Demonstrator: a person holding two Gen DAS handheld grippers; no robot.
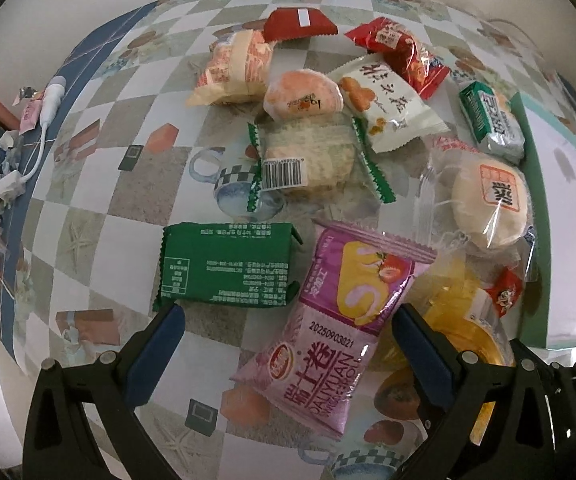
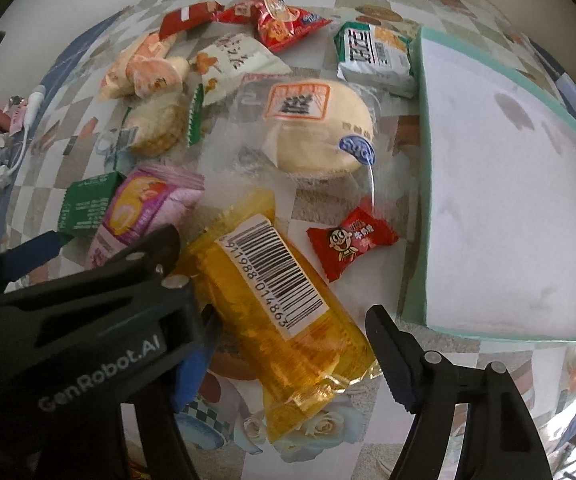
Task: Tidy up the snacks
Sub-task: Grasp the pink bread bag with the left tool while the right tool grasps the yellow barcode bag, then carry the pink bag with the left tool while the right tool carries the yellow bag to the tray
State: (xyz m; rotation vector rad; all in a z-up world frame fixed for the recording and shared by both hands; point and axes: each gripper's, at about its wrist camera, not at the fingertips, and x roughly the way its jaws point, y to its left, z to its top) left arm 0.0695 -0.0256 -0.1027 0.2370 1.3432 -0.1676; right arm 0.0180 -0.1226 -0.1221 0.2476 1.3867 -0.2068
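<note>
On patterned tablecloth (image 1: 88, 184), scattered snacks (image 1: 307, 160).

The left gripper (image 1: 288, 328) points down at a patterned tablecloth (image 1: 128, 184), its blue-padded fingers (image 1: 156, 356) spread wide on either side of a pink cake-roll packet (image 1: 327, 344). A green packet (image 1: 228, 266) lies just beside it, a bun in clear wrap (image 1: 487, 204) beyond

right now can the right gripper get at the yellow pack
Probably yes. The right gripper points down with its jaws either side of the yellow pack, nothing lying on top of it. The left gripper crowds in close beside it and might get bumped.
</note>
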